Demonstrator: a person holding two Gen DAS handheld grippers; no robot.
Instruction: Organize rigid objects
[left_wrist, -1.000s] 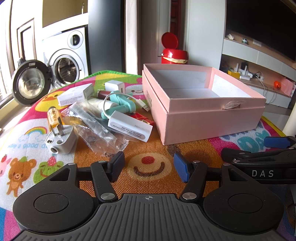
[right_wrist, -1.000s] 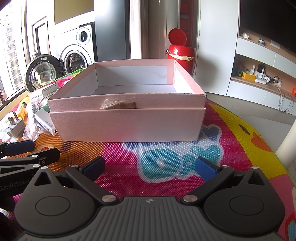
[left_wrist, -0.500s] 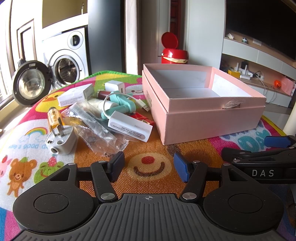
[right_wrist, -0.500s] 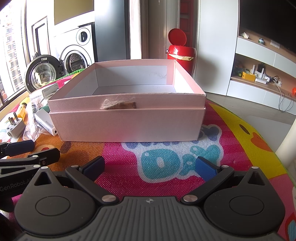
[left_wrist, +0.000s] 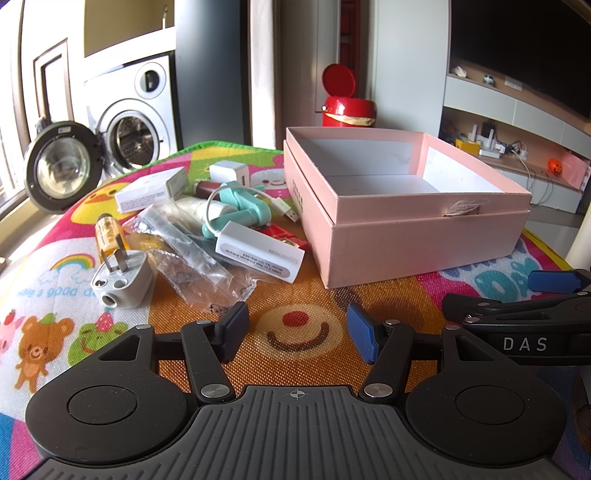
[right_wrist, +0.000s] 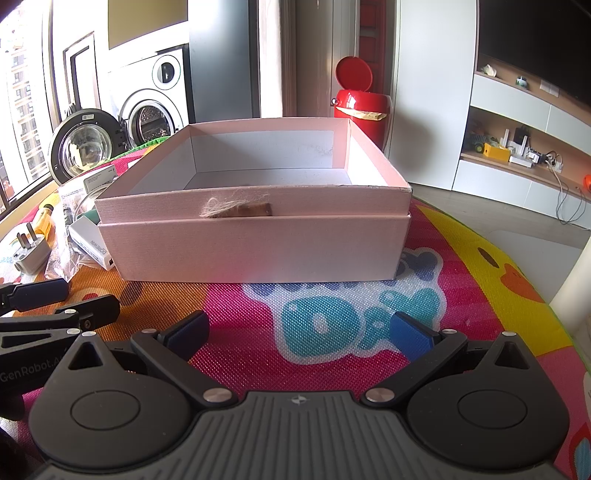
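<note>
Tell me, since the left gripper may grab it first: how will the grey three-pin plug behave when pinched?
The grey plug looks like hard moulded plastic, so probably stiff and light. It lies with its prongs up and its body rounded, so it may rock or pivot between the pads. Its smooth shell could slip.

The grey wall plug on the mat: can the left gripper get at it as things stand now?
Probably yes. The grey wall plug lies on the mat's left, apart from the pile, nothing on top of it. The left gripper is open and empty, aimed to its right, so it must swing left.

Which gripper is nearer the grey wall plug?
Left. The left gripper sits just right of the grey wall plug; the right gripper faces the pink box, farther right.
</note>
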